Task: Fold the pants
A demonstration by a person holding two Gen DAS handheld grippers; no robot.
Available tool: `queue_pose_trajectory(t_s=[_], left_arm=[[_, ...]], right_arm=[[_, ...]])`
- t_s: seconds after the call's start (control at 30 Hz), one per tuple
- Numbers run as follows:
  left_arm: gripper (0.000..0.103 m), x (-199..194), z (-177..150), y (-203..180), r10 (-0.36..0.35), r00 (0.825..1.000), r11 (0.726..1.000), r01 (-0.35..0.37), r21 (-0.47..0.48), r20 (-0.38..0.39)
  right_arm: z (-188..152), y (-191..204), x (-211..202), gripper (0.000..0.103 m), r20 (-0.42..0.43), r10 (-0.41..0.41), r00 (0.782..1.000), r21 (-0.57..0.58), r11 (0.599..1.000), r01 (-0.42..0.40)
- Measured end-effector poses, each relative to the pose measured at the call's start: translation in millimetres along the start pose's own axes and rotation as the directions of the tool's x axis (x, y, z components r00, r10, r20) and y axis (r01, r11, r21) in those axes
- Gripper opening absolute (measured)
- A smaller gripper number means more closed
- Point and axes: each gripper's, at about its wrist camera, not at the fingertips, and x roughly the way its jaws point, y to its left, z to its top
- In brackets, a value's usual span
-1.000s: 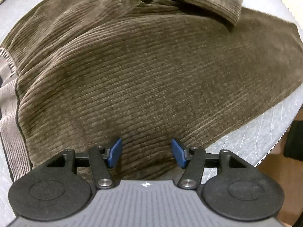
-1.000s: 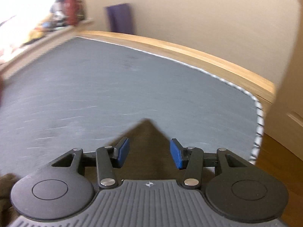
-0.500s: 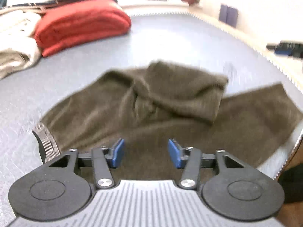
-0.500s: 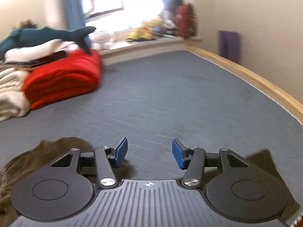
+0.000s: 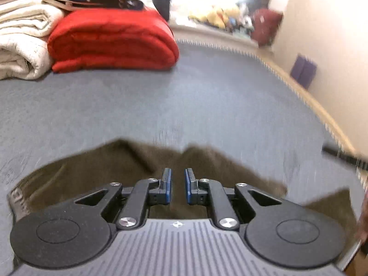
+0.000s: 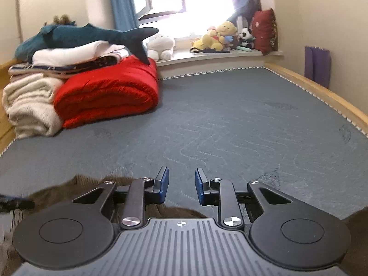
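My left gripper (image 5: 177,188) has its blue pads drawn near together with a narrow slit between them and nothing pinched; my right gripper (image 6: 181,188) stands spread wider, also holding nothing. Both are held low and nearly level, pointing across the grey mattress (image 6: 230,119) toward the window. One pair of brown corduroy pants (image 5: 96,170) lies rumpled on the mattress just under and ahead of the left gripper; in the right view the same pants (image 6: 76,184) sit beneath and to the left of the fingers. The left view is blurred, so I cannot tell whether its pads touch the cloth. Farther off I count one red folded quilt (image 6: 108,96), one cream blanket (image 6: 30,105) and one plush shark (image 6: 92,36).
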Motion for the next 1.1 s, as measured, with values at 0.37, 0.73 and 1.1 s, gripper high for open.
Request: queue_pose_trajectory(t_s=[0.37, 0.73, 1.1], left_arm=[[0.018, 89.8, 4.1, 46.1, -0.093, 0.970, 0.943, 0.014, -0.332, -0.225], [0.053, 153.3, -13.5, 49.9, -0.077, 0.934, 0.934, -0.054, -0.352, -0.348], [0.015, 99.2, 18.8, 32.4, 0.118, 0.991, 0.988, -0.123, -0.088, -0.061]], right_arm=[[-10.3, 33.7, 74.6, 0.048, -0.193, 0.104, 0.976, -0.038, 0.993, -0.113], [-11.6, 46.9, 126.1, 0.051, -0.288, 0.093, 0.953, -0.080, 0.989, -0.120], [-30.5, 65.2, 167.3, 0.023, -0.405, 0.133, 0.905, -0.077, 0.981, -0.179]])
